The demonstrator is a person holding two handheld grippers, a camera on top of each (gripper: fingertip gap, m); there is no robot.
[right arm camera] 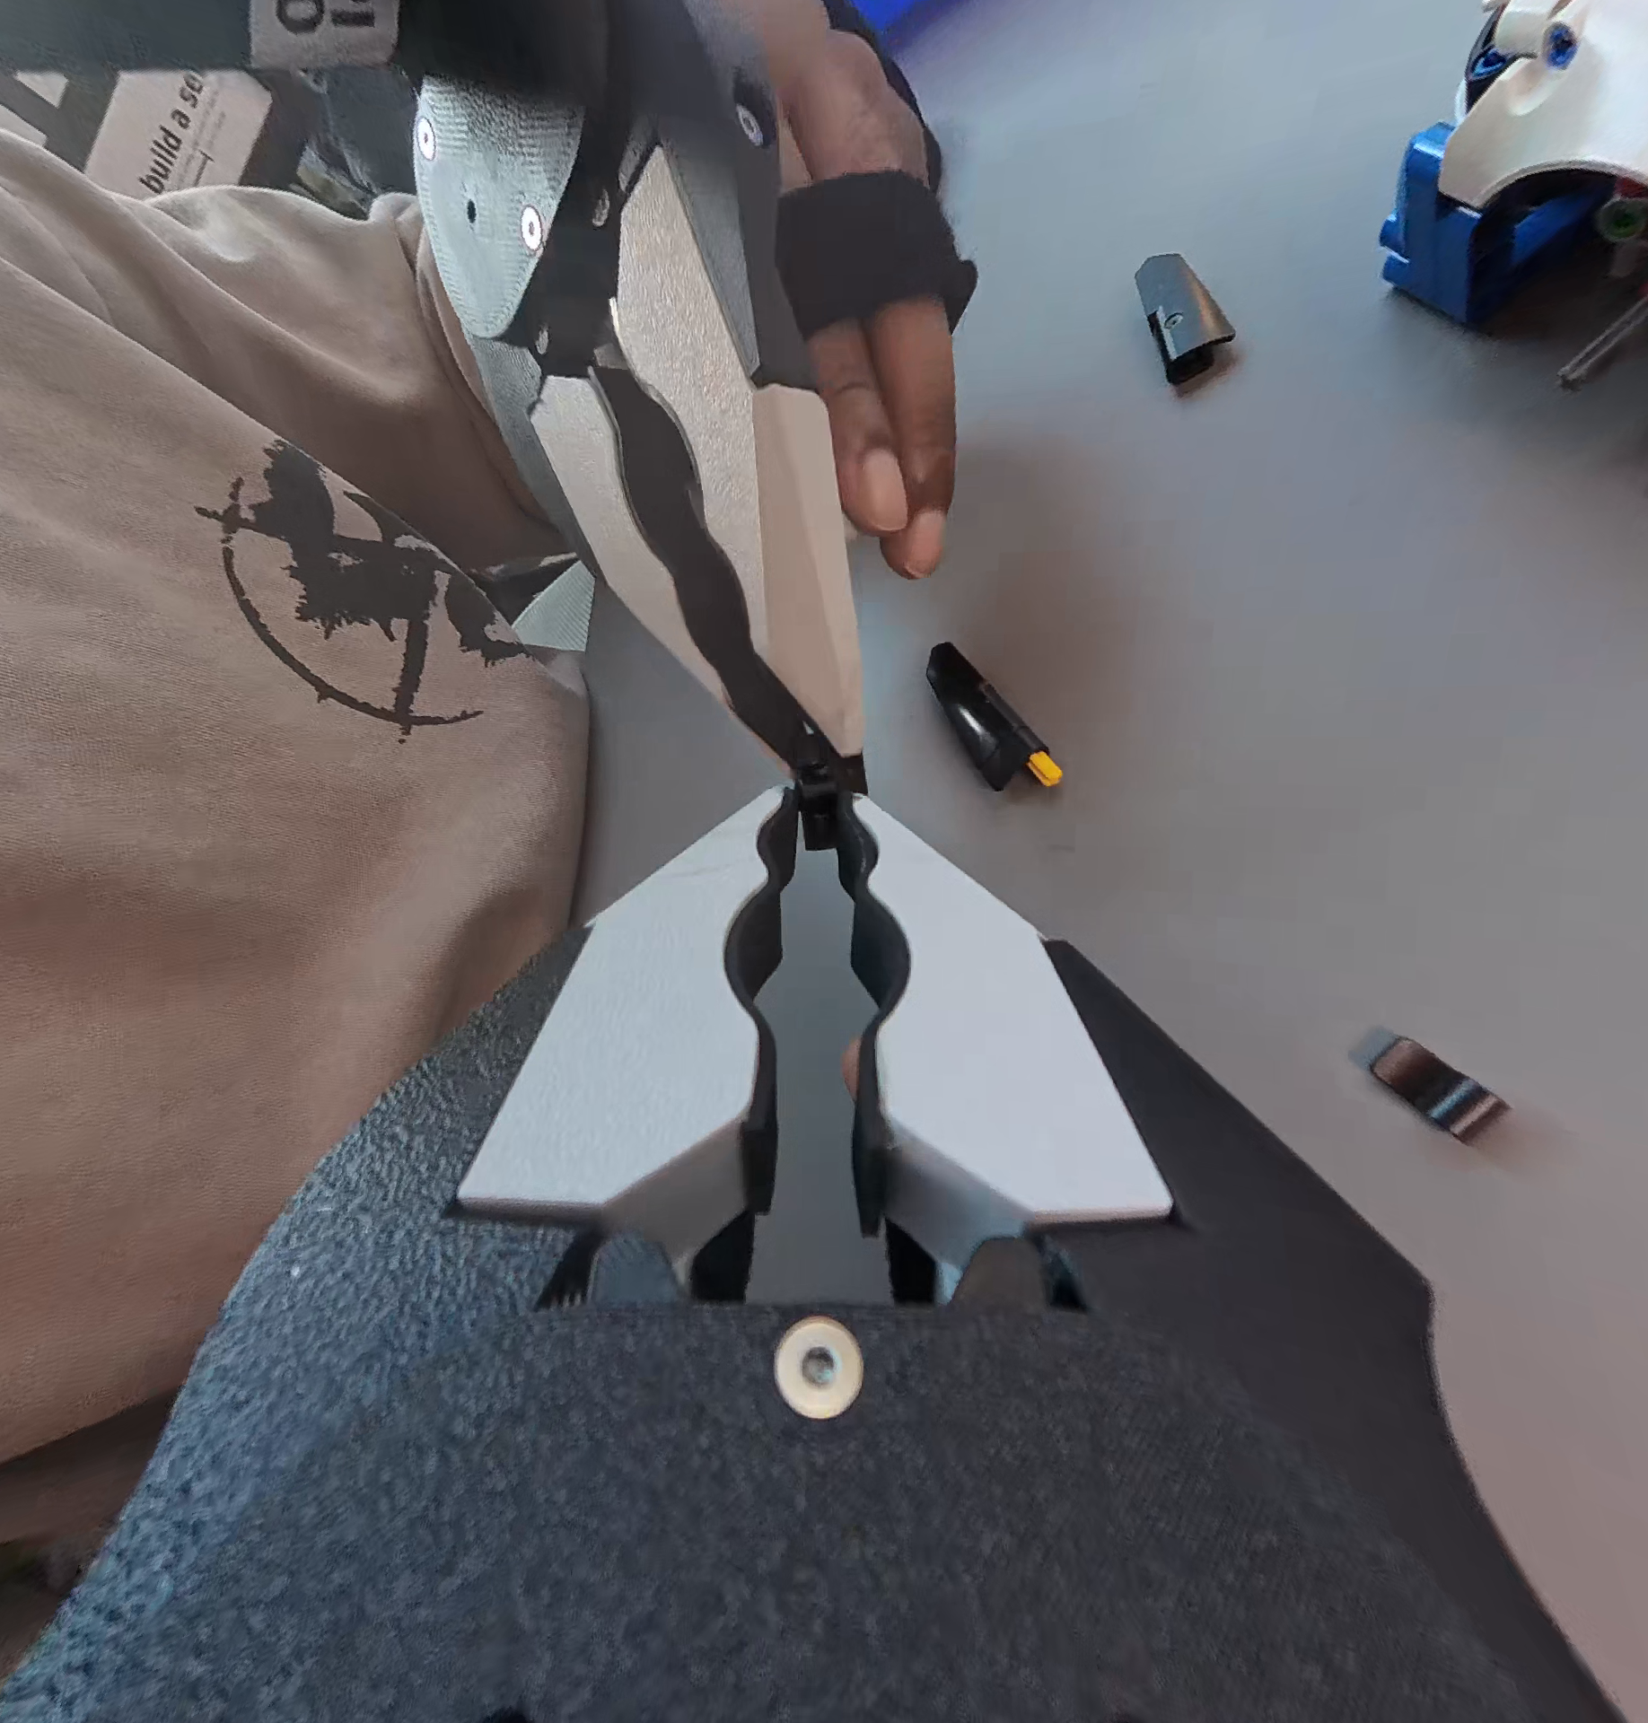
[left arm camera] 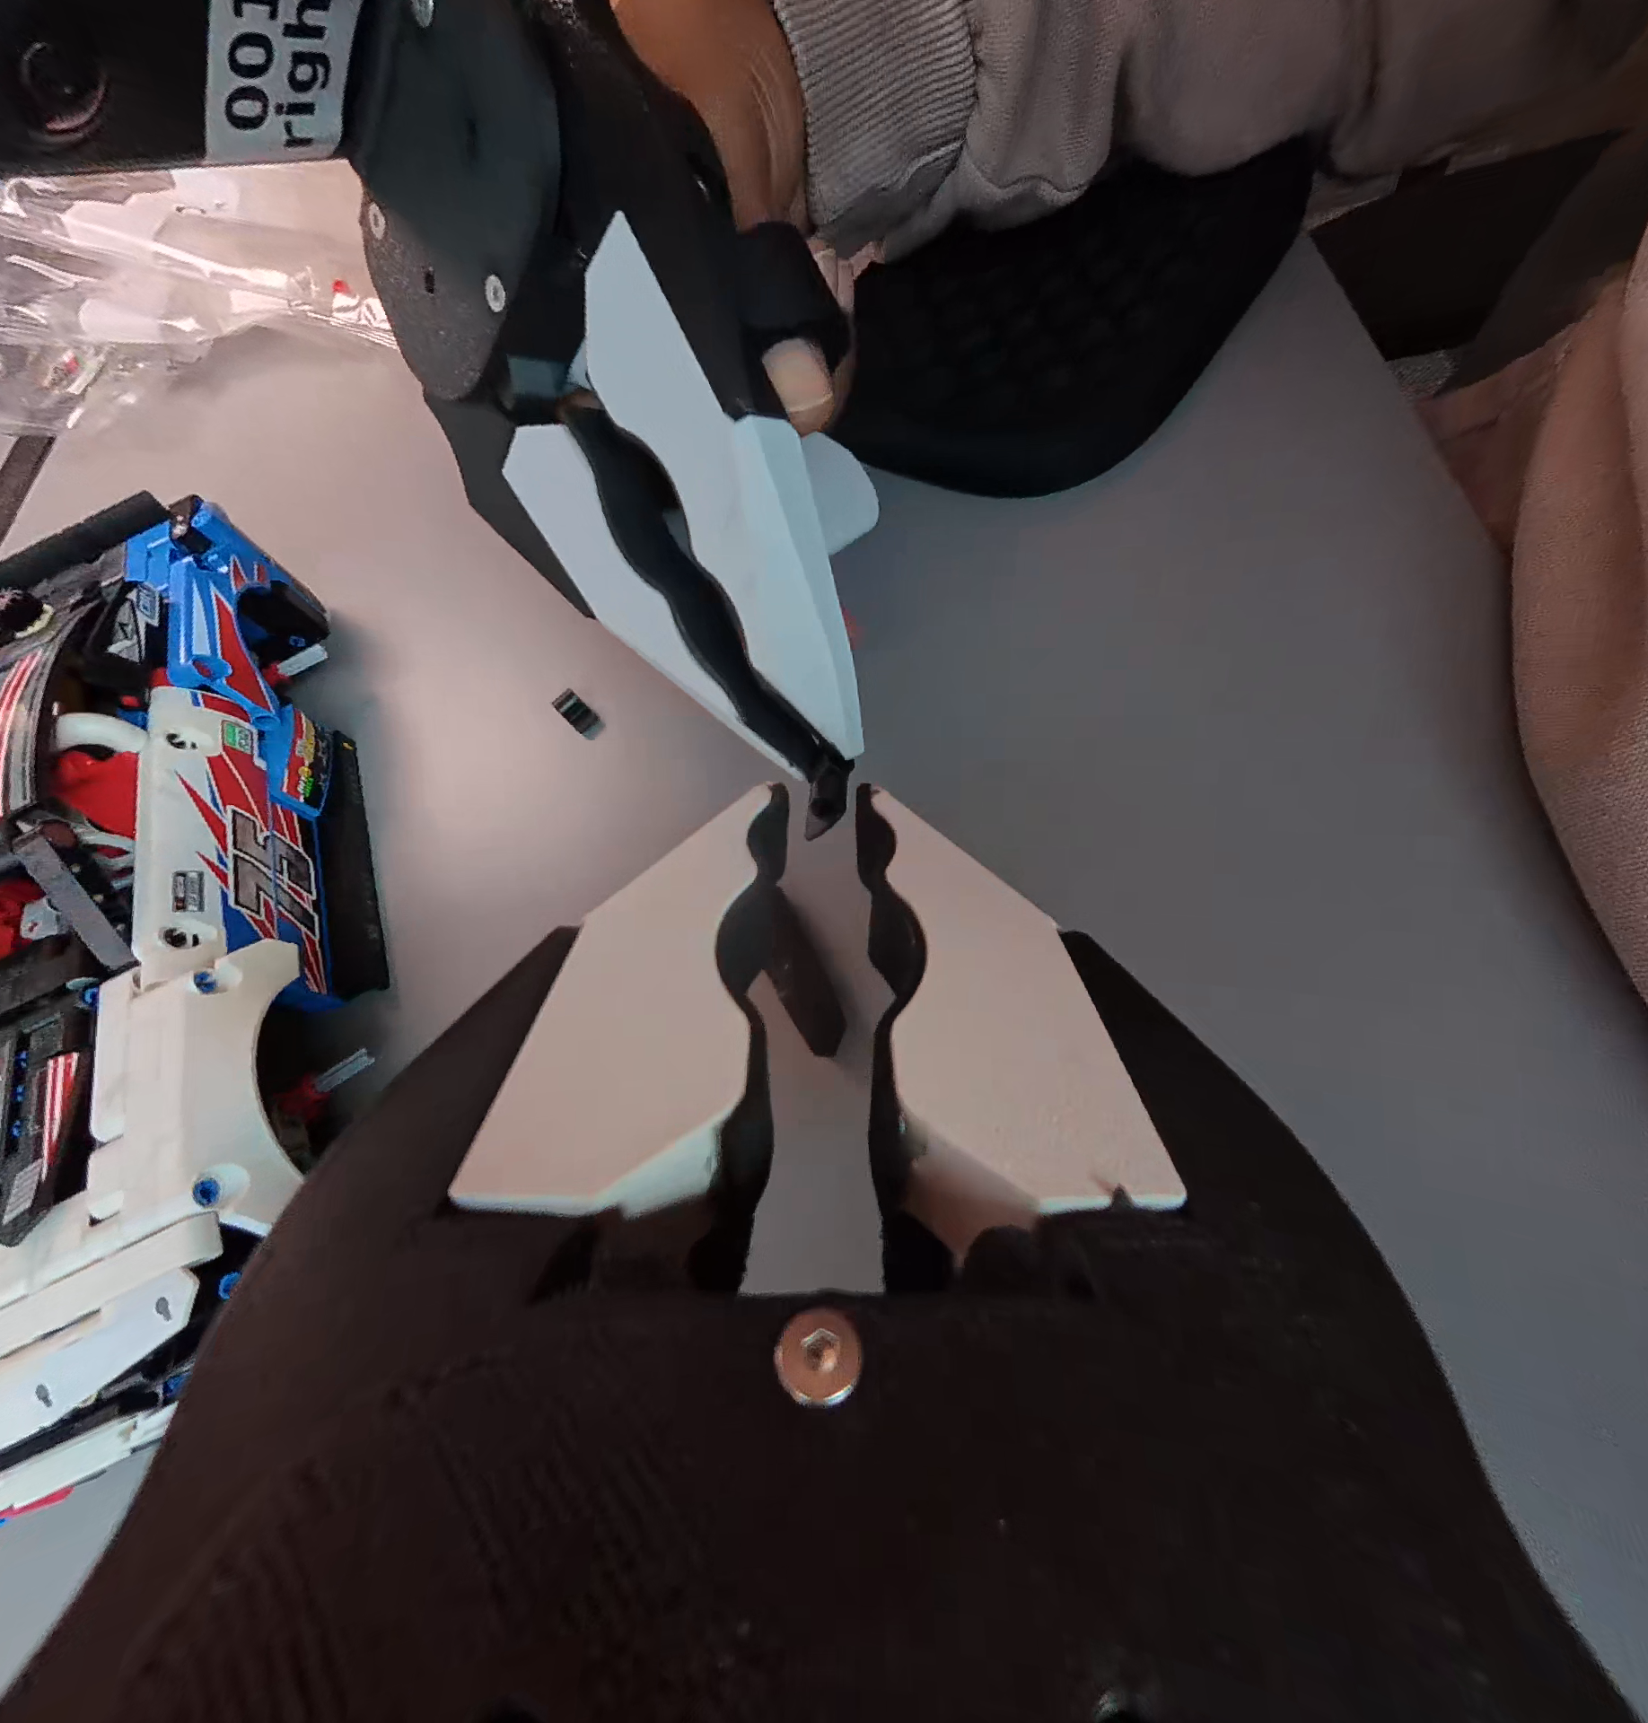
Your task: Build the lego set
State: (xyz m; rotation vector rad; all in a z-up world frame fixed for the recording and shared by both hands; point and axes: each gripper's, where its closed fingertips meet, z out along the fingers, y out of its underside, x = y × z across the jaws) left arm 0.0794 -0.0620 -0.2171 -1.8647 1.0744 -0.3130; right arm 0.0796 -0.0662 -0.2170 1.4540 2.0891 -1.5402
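Note:
The two grippers meet tip to tip above the grey table (left arm camera: pixel 1175 746). In the left wrist view my left gripper (left arm camera: pixel 820 792) has its fingertips a narrow gap apart, with a small black Lego piece (left arm camera: pixel 825 802) between them. My right gripper (left arm camera: pixel 825 760) comes down from the top, shut on that piece. In the right wrist view my right gripper (right arm camera: pixel 818 804) pinches the black piece (right arm camera: pixel 816 816), and the left gripper (right arm camera: pixel 825 751) touches it from above, jaws together. I cannot tell whether it is one piece or two joined. A dark shape (left arm camera: pixel 806 998) shows between the left fingers.
A blue, white and red Lego race car (left arm camera: pixel 195 932) stands at the left, also seen in the right wrist view (right arm camera: pixel 1529 168). Loose black pieces lie on the table (right arm camera: pixel 988 718) (right arm camera: pixel 1184 317) (right arm camera: pixel 1431 1086) (left arm camera: pixel 578 713). Clear plastic bags (left arm camera: pixel 102 280) lie behind. A person's beige sweatshirt (right arm camera: pixel 195 653) borders the table. My left and right fingertips are right by each other. About 5 centimeters separates my left fingertips from the dark shape (left arm camera: pixel 806 998).

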